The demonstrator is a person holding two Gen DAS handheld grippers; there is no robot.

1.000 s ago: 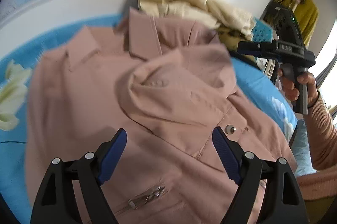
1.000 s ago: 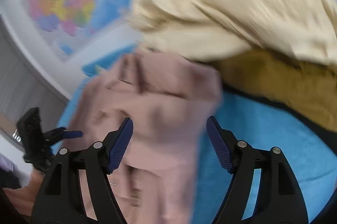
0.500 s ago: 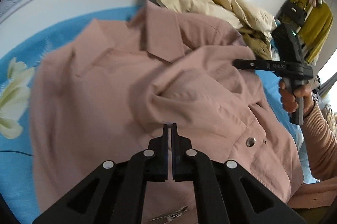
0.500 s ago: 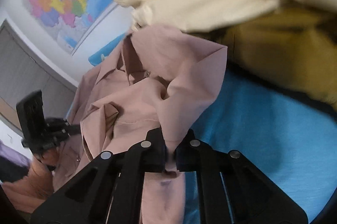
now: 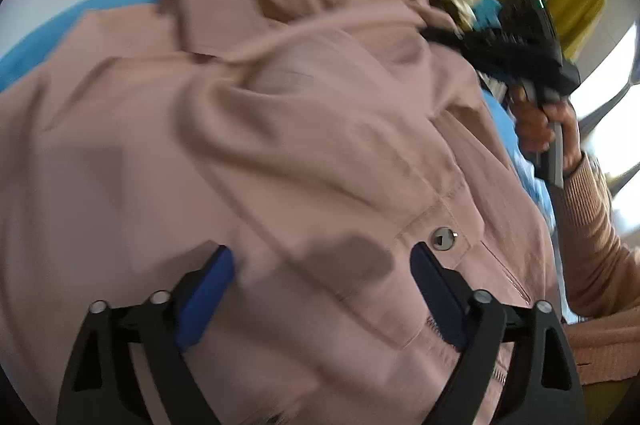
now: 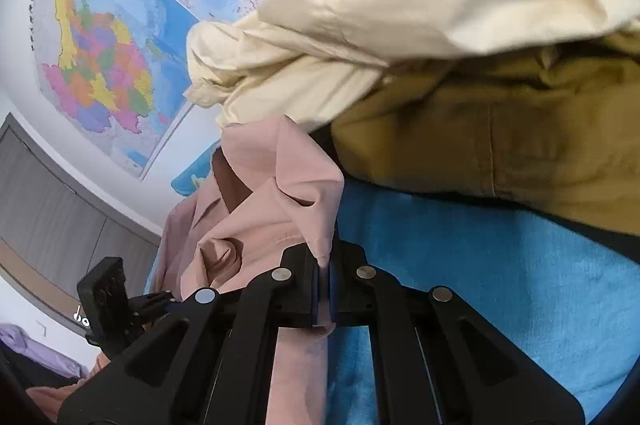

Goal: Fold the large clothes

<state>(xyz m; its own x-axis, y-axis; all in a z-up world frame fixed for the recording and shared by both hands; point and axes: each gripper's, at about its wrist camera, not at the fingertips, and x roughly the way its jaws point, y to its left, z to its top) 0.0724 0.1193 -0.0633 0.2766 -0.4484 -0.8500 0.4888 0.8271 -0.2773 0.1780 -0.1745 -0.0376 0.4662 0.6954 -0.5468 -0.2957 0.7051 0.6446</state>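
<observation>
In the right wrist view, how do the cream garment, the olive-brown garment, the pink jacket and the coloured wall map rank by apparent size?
1. Cream garment, largest.
2. Olive-brown garment.
3. Pink jacket and coloured wall map: they look alike, and the right gripper hides part of the jacket, so I do not rank them.

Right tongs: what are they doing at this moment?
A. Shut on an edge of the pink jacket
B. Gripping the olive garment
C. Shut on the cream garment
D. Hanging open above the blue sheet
A: in the right wrist view the right tongs are closed, with a fold of the pink jacket pinched between their pads.
</observation>
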